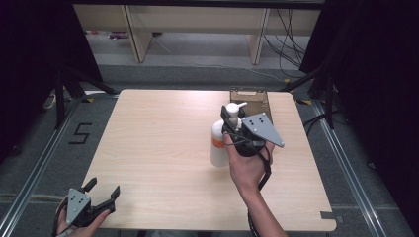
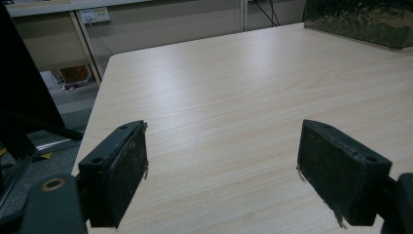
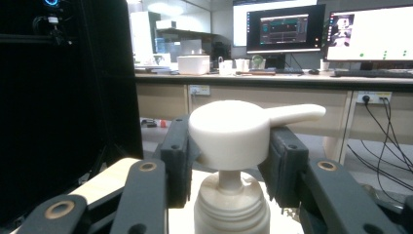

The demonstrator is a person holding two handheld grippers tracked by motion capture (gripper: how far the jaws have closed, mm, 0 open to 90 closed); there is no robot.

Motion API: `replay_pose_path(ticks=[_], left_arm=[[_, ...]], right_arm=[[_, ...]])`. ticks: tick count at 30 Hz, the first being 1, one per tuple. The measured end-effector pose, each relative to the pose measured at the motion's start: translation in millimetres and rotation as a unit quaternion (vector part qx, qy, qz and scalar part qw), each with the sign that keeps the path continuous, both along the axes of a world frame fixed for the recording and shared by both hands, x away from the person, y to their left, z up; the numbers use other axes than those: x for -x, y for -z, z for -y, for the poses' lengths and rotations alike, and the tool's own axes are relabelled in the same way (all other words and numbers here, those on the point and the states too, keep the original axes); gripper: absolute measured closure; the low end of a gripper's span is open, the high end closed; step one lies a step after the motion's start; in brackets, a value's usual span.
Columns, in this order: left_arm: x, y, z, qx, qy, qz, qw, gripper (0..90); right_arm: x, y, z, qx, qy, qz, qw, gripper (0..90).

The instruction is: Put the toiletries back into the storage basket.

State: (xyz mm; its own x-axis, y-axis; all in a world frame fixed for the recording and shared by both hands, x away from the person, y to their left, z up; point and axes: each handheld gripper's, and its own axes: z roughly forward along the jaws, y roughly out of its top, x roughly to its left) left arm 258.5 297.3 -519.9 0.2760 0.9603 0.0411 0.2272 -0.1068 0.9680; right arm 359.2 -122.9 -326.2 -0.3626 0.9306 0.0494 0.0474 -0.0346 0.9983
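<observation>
A white pump bottle (image 1: 217,144) with an orange label stands upright on the wooden table (image 1: 158,148), right of centre. My right gripper (image 1: 230,118) comes at it from the near side, its jaws pressed on both sides of the pump head (image 3: 229,131), whose spout points right in the right gripper view. The right gripper (image 3: 229,161) is shut on that pump head. My left gripper (image 1: 104,187) hovers at the table's near left corner, open, with bare table between its pads (image 2: 117,170).
A dark brown open tray (image 1: 249,98) lies at the table's far right edge, just behind the bottle, and its wall (image 2: 360,22) shows far off. Desk legs and cables stand on the floor beyond the table. Metal rails run along both sides.
</observation>
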Motion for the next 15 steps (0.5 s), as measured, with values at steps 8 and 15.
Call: replay_pose_path(ticks=[8,15], left_arm=[[-0.3,0.6,0.1,0.005,-0.001,0.003,1.0,17.7],[-0.3,0.6,0.2,0.005,-0.001,0.002,1.0,17.7]], right_arm=[[1.1,1.8,8.7,-0.003,0.01,-0.006,0.9999,59.9],[1.2,2.6,20.0,0.0,0.023,-0.002,0.9997,59.9]])
